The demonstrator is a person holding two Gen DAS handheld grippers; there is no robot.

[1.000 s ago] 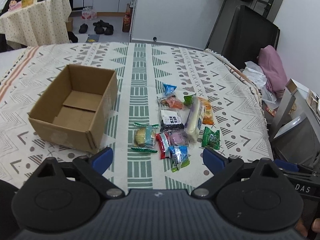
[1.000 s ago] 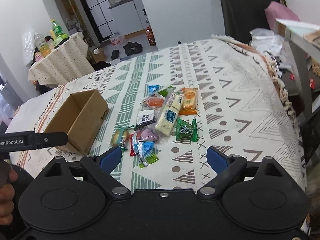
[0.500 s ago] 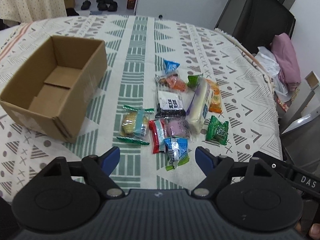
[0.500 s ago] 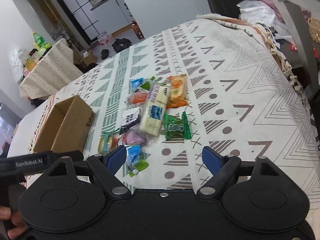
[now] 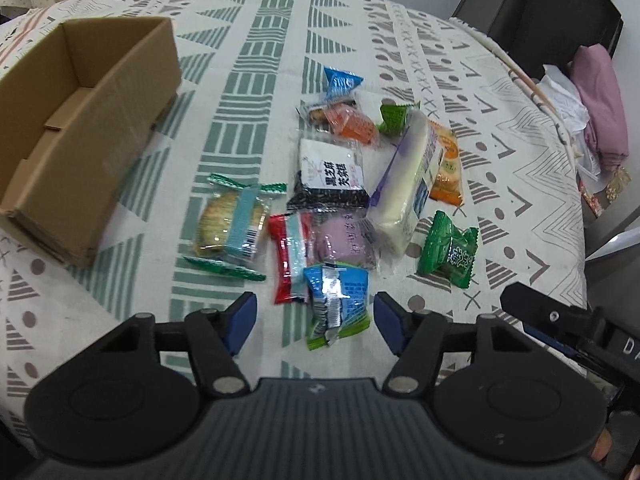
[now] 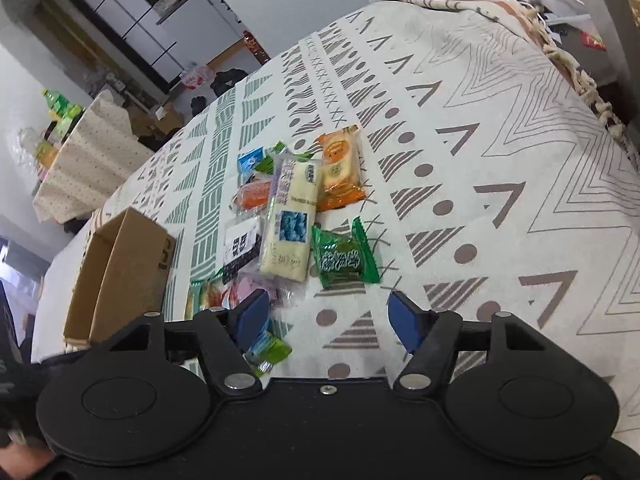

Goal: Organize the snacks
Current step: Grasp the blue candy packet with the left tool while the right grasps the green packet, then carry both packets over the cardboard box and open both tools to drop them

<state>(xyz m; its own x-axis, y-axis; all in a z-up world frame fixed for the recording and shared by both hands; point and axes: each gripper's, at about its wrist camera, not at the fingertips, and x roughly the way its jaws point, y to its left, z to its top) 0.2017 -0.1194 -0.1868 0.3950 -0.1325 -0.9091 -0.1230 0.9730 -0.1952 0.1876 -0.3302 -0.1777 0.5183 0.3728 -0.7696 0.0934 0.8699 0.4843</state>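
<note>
The left gripper [image 5: 312, 318] hangs low over the patterned tablecloth [image 5: 260, 60] with its blue-tipped fingers [image 5: 240, 316] spread wide and nothing between the pads. A blue-and-green snack packet [image 5: 338, 306] lies on the cloth in the gap between them, its near end level with the fingertips, touching neither. Just beyond that packet sit a red wrapper [image 5: 290, 256] and a purple pastry pack [image 5: 344, 240], with a clear-wrapped biscuit with green ends [image 5: 230, 226] on the side toward the cardboard box [image 5: 80, 128]. The box stands open, well apart from the blue-and-green packet, with nothing visible inside.

The right gripper [image 6: 324, 318] is likewise released, fingers [image 6: 404, 320] parted and empty. A green candy packet [image 6: 344, 258] lies just beyond its fingertips, roughly centred on the gap. Beside this packet, toward the box [image 6: 120, 268], a long cream-coloured bar [image 6: 292, 220] leans over a black-and-white pack [image 6: 240, 246]; an orange cracker pack [image 6: 340, 168] lies farther out.
</note>
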